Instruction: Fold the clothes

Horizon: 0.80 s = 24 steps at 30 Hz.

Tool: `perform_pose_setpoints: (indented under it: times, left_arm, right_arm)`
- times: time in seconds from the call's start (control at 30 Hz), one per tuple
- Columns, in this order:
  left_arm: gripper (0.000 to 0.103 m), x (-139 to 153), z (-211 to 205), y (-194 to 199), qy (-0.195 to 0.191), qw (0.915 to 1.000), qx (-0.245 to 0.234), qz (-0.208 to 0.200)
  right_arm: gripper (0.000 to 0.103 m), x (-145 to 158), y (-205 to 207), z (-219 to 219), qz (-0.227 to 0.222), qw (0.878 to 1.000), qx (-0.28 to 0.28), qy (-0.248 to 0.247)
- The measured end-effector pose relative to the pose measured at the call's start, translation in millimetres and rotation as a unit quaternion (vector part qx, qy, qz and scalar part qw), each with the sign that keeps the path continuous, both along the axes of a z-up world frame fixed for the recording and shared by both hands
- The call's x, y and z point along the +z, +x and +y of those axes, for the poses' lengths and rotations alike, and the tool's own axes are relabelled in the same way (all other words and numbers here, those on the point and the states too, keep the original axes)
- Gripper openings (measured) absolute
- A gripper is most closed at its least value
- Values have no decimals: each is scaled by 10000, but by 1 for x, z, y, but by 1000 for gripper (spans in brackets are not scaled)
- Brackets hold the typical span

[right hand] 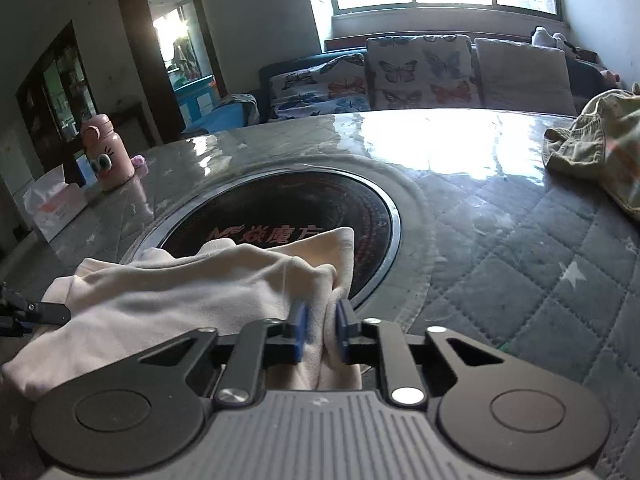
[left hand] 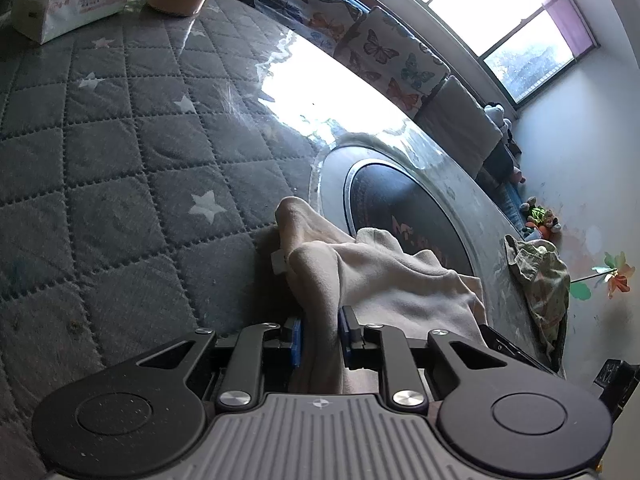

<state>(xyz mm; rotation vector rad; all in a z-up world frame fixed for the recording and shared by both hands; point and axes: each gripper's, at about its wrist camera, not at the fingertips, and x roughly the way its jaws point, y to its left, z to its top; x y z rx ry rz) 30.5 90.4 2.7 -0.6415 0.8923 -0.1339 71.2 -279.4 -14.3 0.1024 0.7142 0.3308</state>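
Left wrist view: the left gripper (left hand: pixel 320 338) is clenched on a soft cream garment (left hand: pixel 384 280) bunched over the quilted, star-printed table (left hand: pixel 120 160) cover, beside the round black cooktop (left hand: pixel 404 208). A crumpled camouflage garment (left hand: pixel 540 280) lies at the table's edge.

Right wrist view: the right gripper (right hand: pixel 321 330), held level, pinches the cream garment (right hand: pixel 180 288), draped over the glossy cooktop (right hand: pixel 288 208) rim.

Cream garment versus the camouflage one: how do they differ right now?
The cream garment is plain and pale, the camouflage garment patterned olive. The cream one is pinched by the left gripper and right gripper; the camouflage one lies untouched near the table edge. Both are crumpled, unfolded.
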Motion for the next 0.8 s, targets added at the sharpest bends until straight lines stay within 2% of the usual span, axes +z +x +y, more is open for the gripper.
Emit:
perform_pose_setpoints:
  times: [0.13, 0.4, 0.8]
  left_arm:
    - [14, 3, -1, -1, 62, 9999, -51, -76]
    - [13, 28, 12, -11, 102, 9986, -44, -512]
    - [13, 57, 94, -23, 276, 9941, 692, -789]
  right_arm:
    - [8, 7, -5, 2, -68, 10000, 18, 18]
    - [7, 39, -14, 19, -325, 9992, 247, 23]
    - [7, 77, -2, 112, -641, 9926, 1030, -35]
